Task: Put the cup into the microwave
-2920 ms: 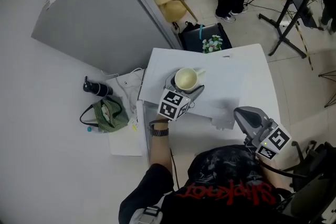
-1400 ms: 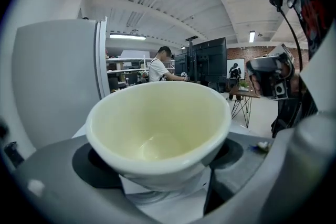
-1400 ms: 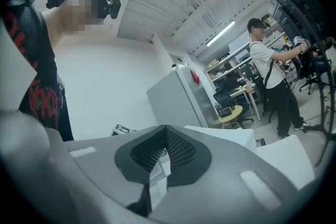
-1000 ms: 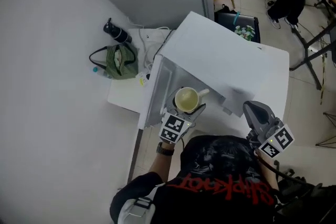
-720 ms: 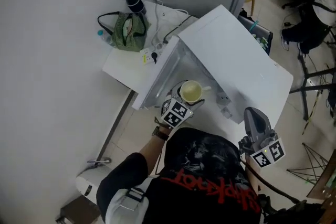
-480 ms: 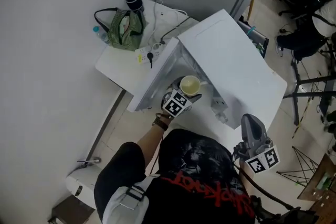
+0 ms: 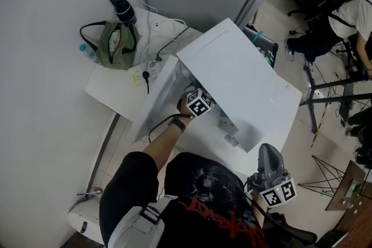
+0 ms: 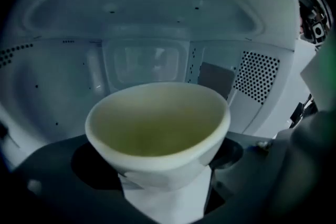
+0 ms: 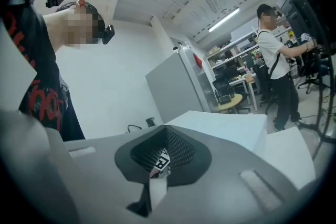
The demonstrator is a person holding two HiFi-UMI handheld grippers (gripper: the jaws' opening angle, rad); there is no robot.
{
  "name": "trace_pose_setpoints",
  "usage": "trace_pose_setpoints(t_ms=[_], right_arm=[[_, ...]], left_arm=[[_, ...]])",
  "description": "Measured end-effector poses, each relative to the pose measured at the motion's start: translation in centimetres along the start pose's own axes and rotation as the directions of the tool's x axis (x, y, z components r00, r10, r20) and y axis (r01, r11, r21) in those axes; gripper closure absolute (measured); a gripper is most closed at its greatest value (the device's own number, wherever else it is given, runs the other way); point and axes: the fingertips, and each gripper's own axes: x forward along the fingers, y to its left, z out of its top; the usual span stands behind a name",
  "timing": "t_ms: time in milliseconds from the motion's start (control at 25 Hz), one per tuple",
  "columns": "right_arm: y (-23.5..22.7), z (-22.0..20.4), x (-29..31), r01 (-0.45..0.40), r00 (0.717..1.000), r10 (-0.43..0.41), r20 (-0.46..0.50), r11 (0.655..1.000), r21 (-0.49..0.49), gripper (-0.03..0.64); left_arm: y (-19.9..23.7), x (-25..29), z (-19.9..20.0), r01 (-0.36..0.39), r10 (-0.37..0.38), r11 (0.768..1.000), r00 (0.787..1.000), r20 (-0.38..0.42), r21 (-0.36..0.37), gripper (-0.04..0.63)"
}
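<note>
In the left gripper view a cream cup (image 8: 157,128) sits upright between my left gripper's (image 8: 160,178) dark jaws, which are shut on its lower body. The cup is inside the microwave cavity (image 8: 157,18), with the perforated side wall (image 8: 257,78) to its right. In the head view the left gripper (image 7: 197,100) reaches into the front of the white microwave (image 7: 244,90), and the cup is hidden there. My right gripper (image 7: 267,168) hangs low at the right, away from the microwave. Its jaws (image 9: 166,136) are pressed together with nothing between them.
The microwave door (image 7: 152,104) stands open at the left. On the small white table (image 7: 107,93) behind it lie a green bag (image 7: 114,39), a black bottle (image 7: 121,4) and a power strip with cables (image 7: 145,71). A person (image 7: 325,26) and stands occupy the right.
My left gripper has carried the cup forward from in front of the microwave into its cavity, so the head view has lost the cup. The right gripper stays low and shut.
</note>
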Motion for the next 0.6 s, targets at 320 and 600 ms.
trace_pose_setpoints(t_ms=[320, 600], right_arm=[[0.5, -1.8, -0.8, 0.126, 0.992, -0.126, 0.013, 0.992, 0.004, 0.617], [1.2, -4.6, -0.6, 0.155, 0.986, -0.154, -0.066, 0.988, 0.015, 0.617]], left_arm=[[2.5, 3.2, 0.3, 0.006, -0.008, 0.999, 0.998, 0.055, 0.044, 0.137], [5.2, 3.0, -0.2, -0.084, 0.095, 0.993, 0.987, 0.13, -0.087, 0.115]])
